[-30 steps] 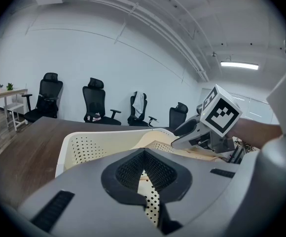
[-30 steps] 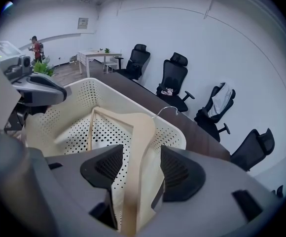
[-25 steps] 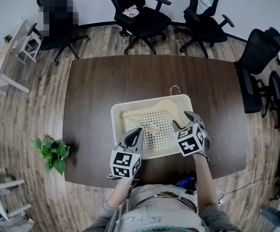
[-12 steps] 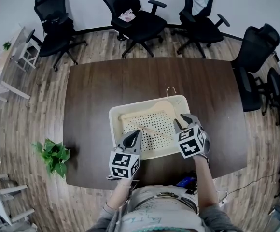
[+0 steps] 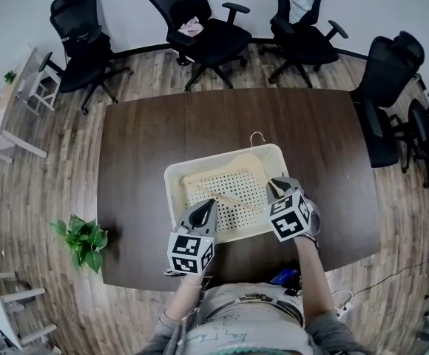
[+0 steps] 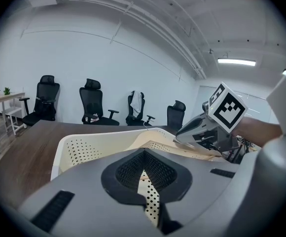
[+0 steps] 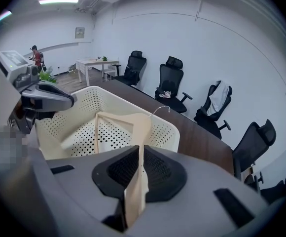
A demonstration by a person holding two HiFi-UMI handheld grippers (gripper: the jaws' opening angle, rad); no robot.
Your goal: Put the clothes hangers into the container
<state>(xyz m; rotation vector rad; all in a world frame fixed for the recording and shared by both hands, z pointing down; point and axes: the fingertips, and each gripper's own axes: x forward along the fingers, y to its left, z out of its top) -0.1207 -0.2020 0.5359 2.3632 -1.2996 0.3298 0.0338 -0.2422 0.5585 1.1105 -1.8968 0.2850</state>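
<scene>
Right gripper [image 5: 279,188], at the container's [image 5: 168,195] near right corner, has just been closing and pinches one arm of a wooden hanger [image 7: 139,132]. That hanger stands on edge inside the container with its hook poking over the far rim. Left gripper [image 5: 205,210] sits over the container's near left part, jaws together, nothing in them. Second hanger [image 5: 225,197] lies on the container floor and none shows outside it on the table [image 5: 140,139], so the task looks nearly done: probably just settle the held one and let go.

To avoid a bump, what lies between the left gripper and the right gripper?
Head view: the container's perforated floor, crossed by a thin wooden bar. The right gripper's fingers have just been closing on the hanger.
</scene>
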